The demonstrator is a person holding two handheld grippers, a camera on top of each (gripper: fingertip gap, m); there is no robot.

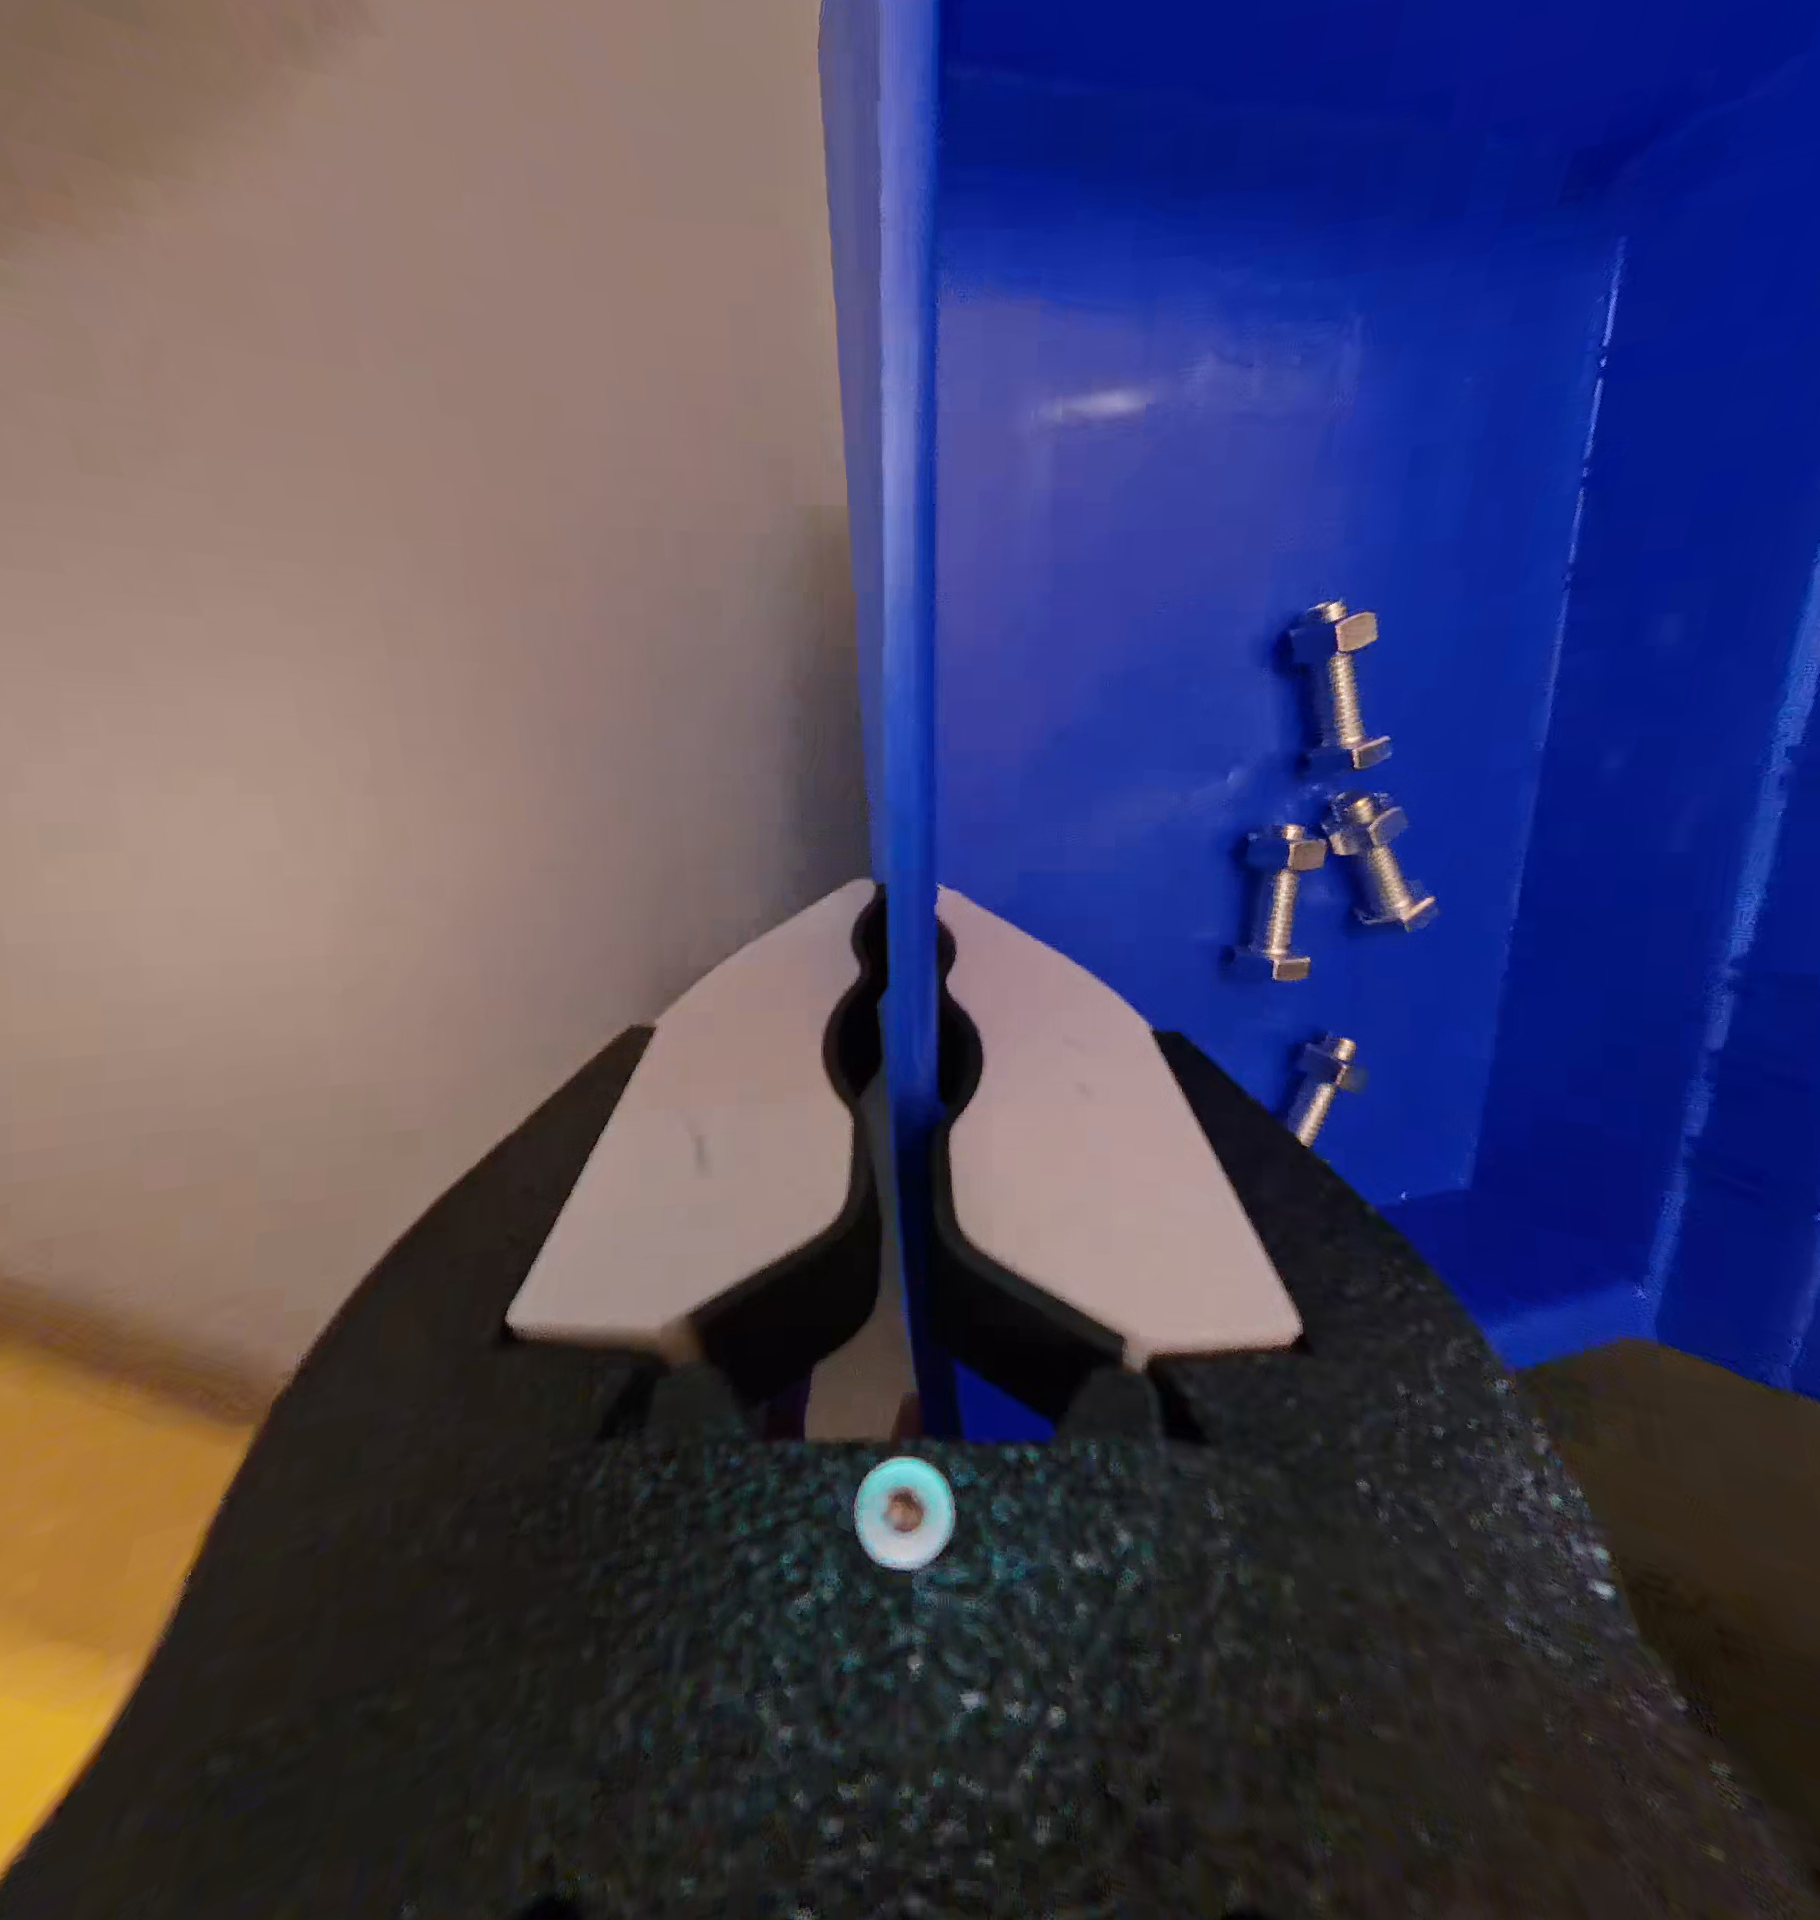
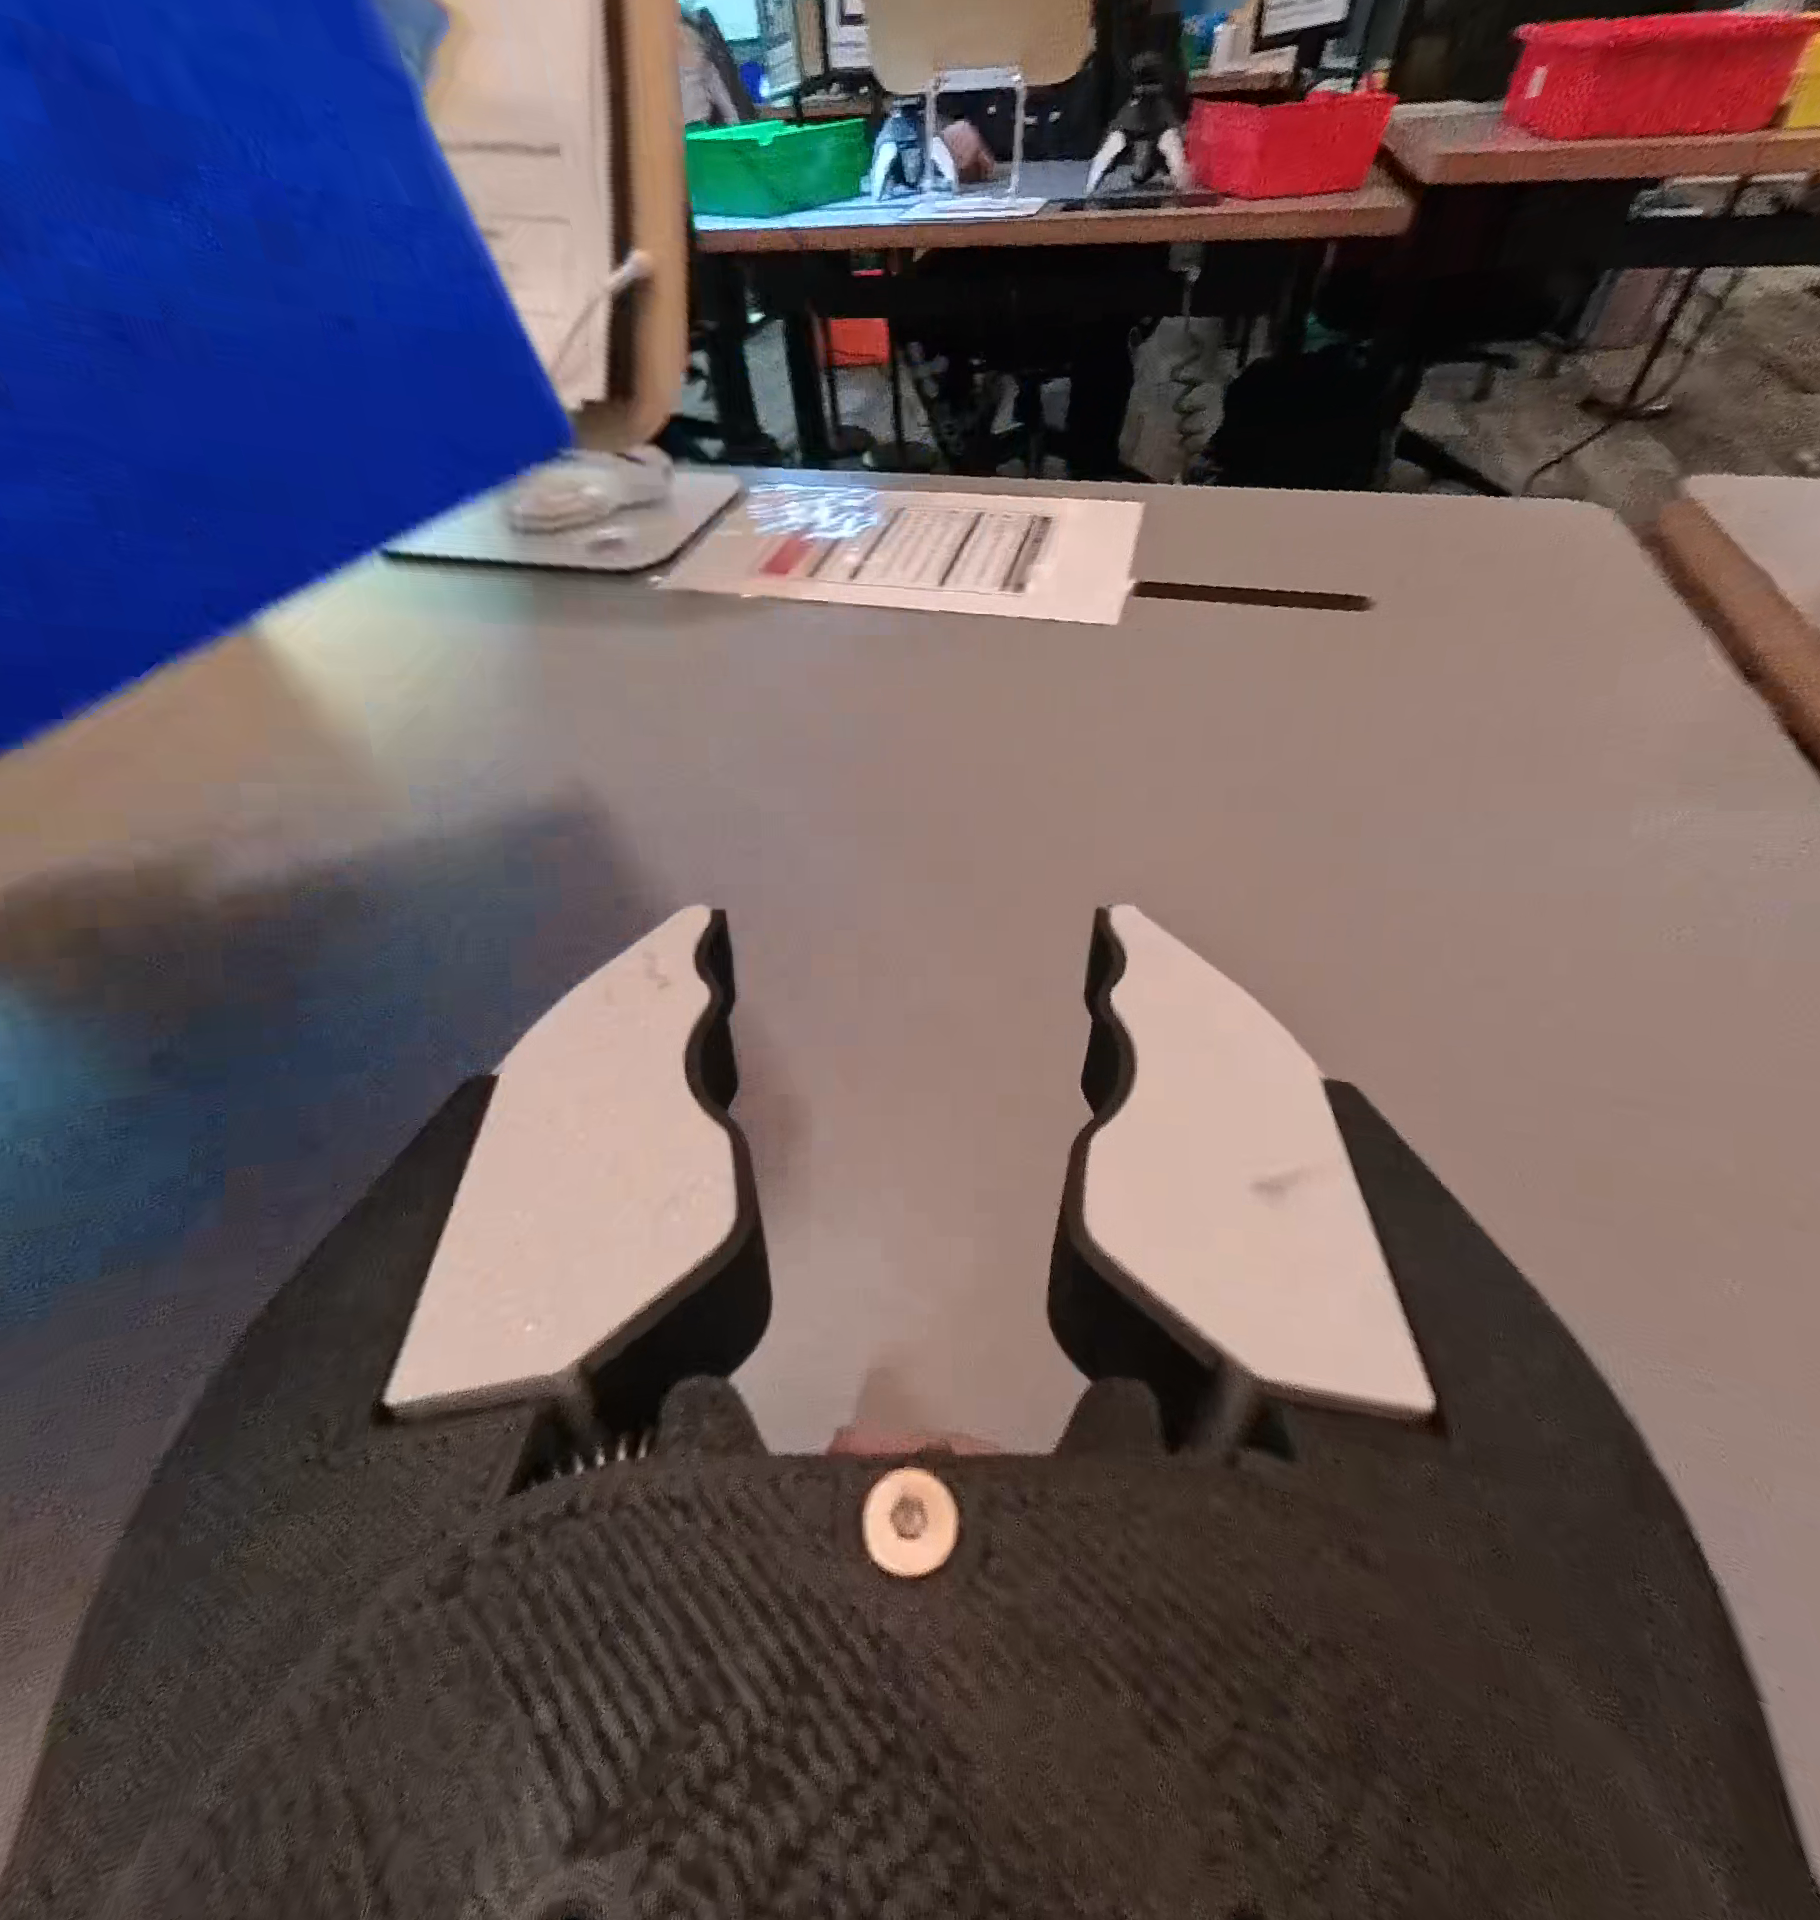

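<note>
The blue bin point(image 1: 1249, 436), with several steel bolts point(image 1: 1337, 691) lying inside, has its side wall pinched in the clenched left hand-held gripper point(image 1: 906, 914). The right hand-held gripper point(image 2: 911, 920) hovers released and empty over the grey table point(image 2: 1301, 790), beside the bin.

You're working in a lab or workshop room. Ahead of your right gripper point(image 2: 911, 925) stretches a grey worktable point(image 2: 1301, 831) with a printed sheet point(image 2: 916, 561) at its far edge. Beyond that stand wood-edged benches point(image 2: 1051, 218) carrying red bins point(image 2: 1285, 140) and a green bin point(image 2: 776, 161), with more grippers point(image 2: 1140, 145) resting on them and cables under the benches.
</note>
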